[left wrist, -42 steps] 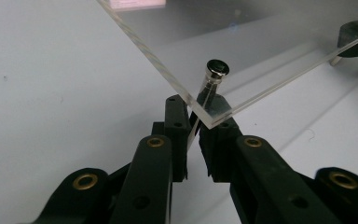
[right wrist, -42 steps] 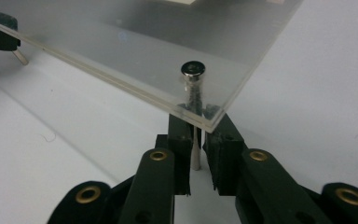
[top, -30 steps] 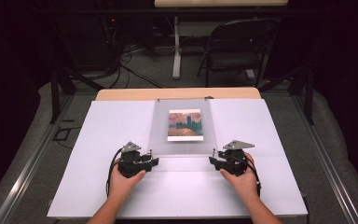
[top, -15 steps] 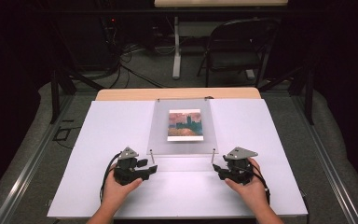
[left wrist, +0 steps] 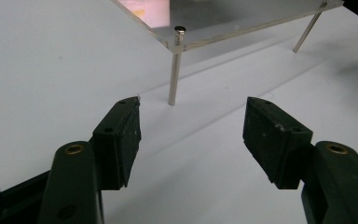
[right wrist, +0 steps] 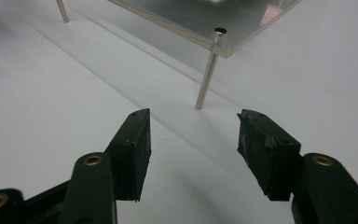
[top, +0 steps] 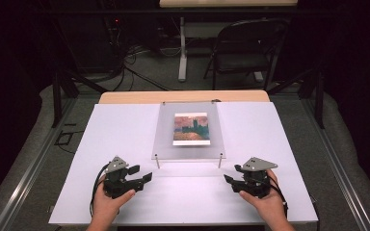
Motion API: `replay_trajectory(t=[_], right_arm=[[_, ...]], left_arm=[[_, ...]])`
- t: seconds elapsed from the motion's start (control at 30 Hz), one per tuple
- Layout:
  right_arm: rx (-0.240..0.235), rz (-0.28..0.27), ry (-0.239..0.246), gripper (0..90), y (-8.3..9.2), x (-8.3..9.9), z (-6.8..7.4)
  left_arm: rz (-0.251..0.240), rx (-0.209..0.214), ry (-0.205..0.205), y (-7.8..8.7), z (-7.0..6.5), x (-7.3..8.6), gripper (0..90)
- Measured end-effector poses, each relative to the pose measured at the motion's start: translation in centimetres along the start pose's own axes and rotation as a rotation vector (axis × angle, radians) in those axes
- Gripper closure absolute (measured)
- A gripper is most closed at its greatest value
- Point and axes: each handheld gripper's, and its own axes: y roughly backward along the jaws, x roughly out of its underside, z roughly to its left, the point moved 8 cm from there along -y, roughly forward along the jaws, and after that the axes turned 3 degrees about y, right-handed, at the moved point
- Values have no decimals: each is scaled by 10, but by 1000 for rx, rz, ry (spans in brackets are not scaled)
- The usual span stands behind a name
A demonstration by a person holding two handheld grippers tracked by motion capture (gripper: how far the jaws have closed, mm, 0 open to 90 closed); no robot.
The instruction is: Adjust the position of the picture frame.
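On the white table (top: 125, 130), a clear sheet (top: 166, 139) stands raised on thin metal posts, with a small picture (top: 191, 129) showing at its middle; whether the picture lies on the sheet or under it cannot be told.

The left hand-held gripper (top: 142, 173) sits near the table's front edge, held by the person's left hand (top: 107, 204). Its jaws stand apart with nothing between them. The sheet lies ahead of it and off to its right. In the left gripper view, the sheet's near corner post (left wrist: 174, 70) stands just ahead of the left hand-held gripper (left wrist: 191, 126), closer to the left jaw's line, and apart from both jaws. A second post (left wrist: 310, 25) stands farther off to the right.

The right hand-held gripper (top: 232, 175) is held by the right hand (top: 270, 204), well apart from the left one, across the front of the table. Its jaws are also apart and empty. The sheet lies ahead of it and to its left. In the right gripper view, a corner post (right wrist: 209, 70) rises just ahead of the right hand-held gripper (right wrist: 193, 135), near the middle of the gap's line, touching neither jaw. Another post (right wrist: 62, 11) shows farther off at upper left.
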Motion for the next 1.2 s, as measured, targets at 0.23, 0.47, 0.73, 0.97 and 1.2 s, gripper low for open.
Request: replay_trajectory(t=[0.23,0.47,0.73,0.97,1.2], right_arm=[[0,-17,-30,414,4,-2,-7],[-15,-11,-88,406,8,-7,-13],[31,21,-99,384,10,-15,-29],[5,45,-91,421,7,-24,-31],[-2,75,-36,479,2,-40,-36]], left_arm=[[-3,-8,-15,0,3,-2,366],[1,-15,-3,3,5,-13,365],[30,-9,-4,7,14,-28,375],[48,-9,-1,5,19,-42,434],[42,-22,-13,1,25,-65,451]])
